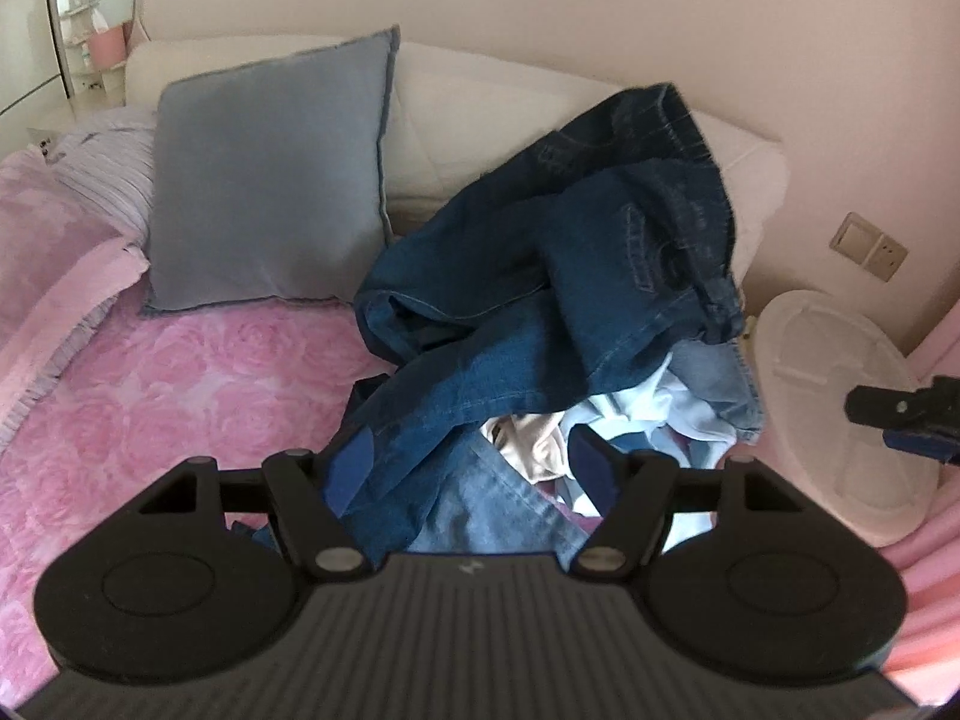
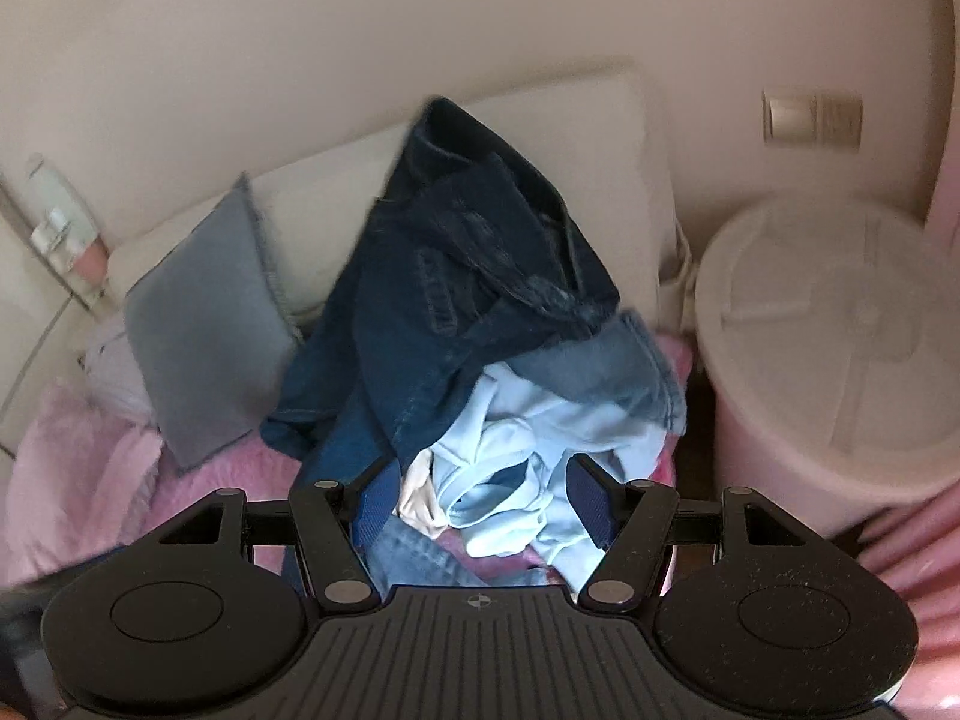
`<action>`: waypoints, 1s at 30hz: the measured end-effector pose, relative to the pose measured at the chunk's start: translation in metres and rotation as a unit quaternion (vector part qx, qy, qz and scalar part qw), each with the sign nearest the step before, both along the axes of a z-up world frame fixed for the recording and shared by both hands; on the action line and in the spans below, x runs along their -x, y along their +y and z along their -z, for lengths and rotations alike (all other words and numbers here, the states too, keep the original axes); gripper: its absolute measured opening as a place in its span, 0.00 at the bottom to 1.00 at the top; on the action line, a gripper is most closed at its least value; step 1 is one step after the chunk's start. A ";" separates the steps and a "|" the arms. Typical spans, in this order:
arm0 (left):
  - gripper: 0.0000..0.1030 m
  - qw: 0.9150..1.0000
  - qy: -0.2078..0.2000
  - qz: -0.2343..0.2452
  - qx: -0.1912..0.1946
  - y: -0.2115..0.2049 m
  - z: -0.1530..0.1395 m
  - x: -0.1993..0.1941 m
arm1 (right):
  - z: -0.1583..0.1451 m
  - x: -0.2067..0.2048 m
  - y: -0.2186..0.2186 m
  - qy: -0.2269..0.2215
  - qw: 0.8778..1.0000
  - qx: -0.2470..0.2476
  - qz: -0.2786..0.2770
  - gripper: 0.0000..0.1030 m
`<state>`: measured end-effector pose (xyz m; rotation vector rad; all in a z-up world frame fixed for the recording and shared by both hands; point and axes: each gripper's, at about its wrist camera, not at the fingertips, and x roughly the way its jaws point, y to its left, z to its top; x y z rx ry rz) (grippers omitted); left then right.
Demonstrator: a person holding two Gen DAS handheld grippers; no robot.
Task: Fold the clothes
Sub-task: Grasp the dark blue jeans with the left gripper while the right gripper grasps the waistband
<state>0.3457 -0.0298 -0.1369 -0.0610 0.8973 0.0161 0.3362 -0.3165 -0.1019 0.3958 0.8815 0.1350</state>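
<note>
So the clothes are all in one heap on the pink rose-pattern bedspread (image 1: pixel 180 384), propped against the cream headboard (image 1: pixel 510 120). Going left to right in the left wrist view: grey-blue cushion (image 1: pixel 270 180) at about 10 o'clock, then the dark blue jeans (image 1: pixel 540 276) dead ahead at 12, draped over the top of the pile, then the white round lid (image 1: pixel 840 396) out at 3 o'clock off the side of the bed.

The left gripper (image 1: pixel 471 468) has its jaws spread apart with nothing in them. Lighter denim (image 1: pixel 480 510) sits right between and under the pads, though I can't tell if it's actually touching.

The right gripper (image 2: pixel 480 489) is likewise wide apart and empty, and it's pointed at the pale blue garment (image 2: pixel 510 456), which lies bunched up straight ahead at 12 o'clock, right at the fingertips. A bit of cream fabric (image 2: pixel 420 498) pokes out near its left pad.

The jeans run long-ways from roughly 7 o'clock up to 1 o'clock in the left view, waistband end highest against the headboard. I'd guess the left gripper is nearer the leg end, and the right one is better placed for the pale blue piece. Nothing looks folded yet.
</note>
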 end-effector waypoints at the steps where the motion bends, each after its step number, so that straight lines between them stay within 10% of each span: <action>1: 0.66 1.000 0.007 -0.001 -0.001 0.000 0.007 -0.009 | 0.007 -0.009 -0.005 0.008 1.000 -0.005 0.006 0.63; 10: 0.66 0.998 0.053 -0.010 -0.015 0.011 0.068 -0.087 | 0.070 -0.087 -0.053 0.072 0.987 -0.121 0.079 0.63; 20: 0.67 0.992 0.111 -0.058 0.031 0.050 0.133 -0.126 | 0.160 -0.145 -0.093 0.106 0.897 -0.367 0.223 0.66; 22: 0.67 0.991 0.114 -0.060 0.041 0.054 0.141 -0.127 | 0.168 -0.153 -0.093 0.111 0.890 -0.375 0.234 0.81; 30: 0.69 0.992 0.126 0.015 0.016 0.042 0.180 -0.142 | 0.199 -0.181 -0.094 0.130 0.861 -0.407 0.274 0.83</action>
